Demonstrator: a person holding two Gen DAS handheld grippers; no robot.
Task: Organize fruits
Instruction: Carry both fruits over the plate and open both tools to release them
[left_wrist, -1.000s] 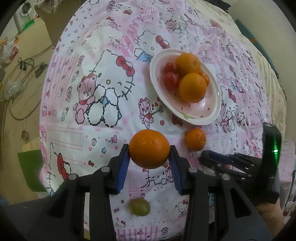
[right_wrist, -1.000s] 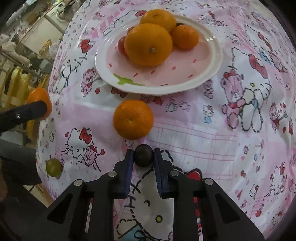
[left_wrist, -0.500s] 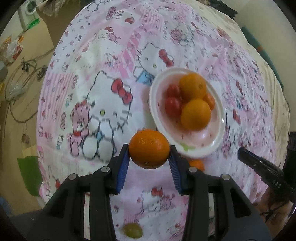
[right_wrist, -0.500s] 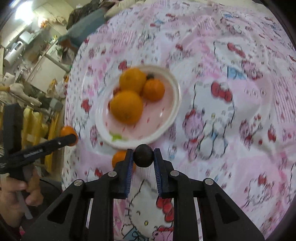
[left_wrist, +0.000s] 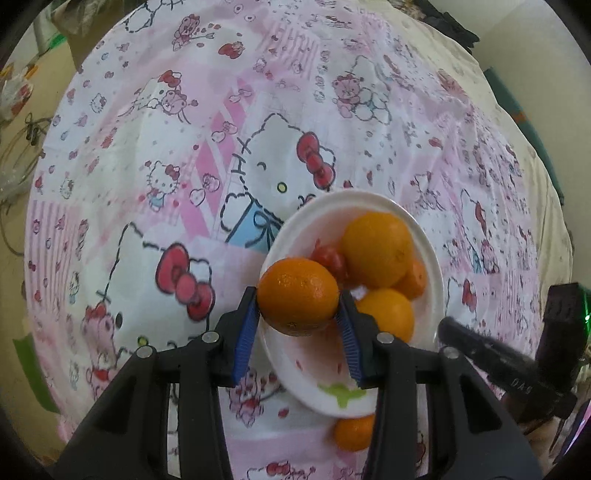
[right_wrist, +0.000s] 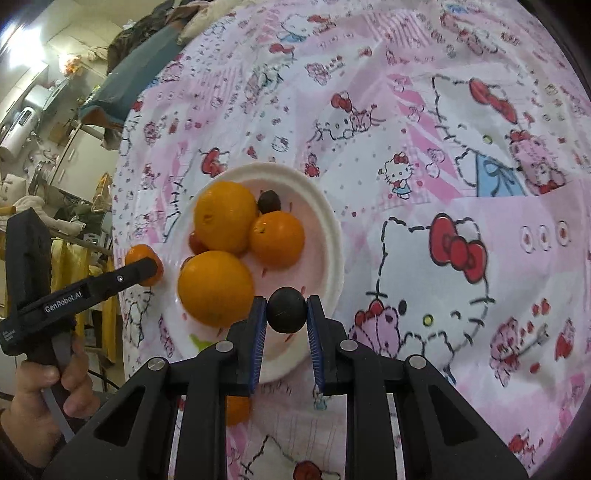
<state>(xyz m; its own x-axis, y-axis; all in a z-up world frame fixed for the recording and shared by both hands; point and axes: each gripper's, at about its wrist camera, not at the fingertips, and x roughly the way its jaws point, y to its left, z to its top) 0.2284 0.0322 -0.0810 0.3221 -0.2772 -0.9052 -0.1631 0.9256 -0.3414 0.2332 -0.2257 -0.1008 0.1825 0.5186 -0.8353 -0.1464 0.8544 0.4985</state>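
Orange fruit (left_wrist: 297, 296) sits clamped in the left gripper (left_wrist: 297, 314), above the white plate's (left_wrist: 436, 266) near-left rim. Beside it, the right gripper (right_wrist: 287, 314) clamps a small dark fruit (right_wrist: 287, 310) over the plate's near edge, above the patterned tabletop (right_wrist: 424, 147).

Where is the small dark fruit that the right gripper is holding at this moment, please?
In the right wrist view, the small dark fruit sits clamped in the right gripper, over the near rim of the white plate.

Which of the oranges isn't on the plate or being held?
The small orange lying on the cloth just outside the plate; the others sit in the plate, or between the left gripper fingers.
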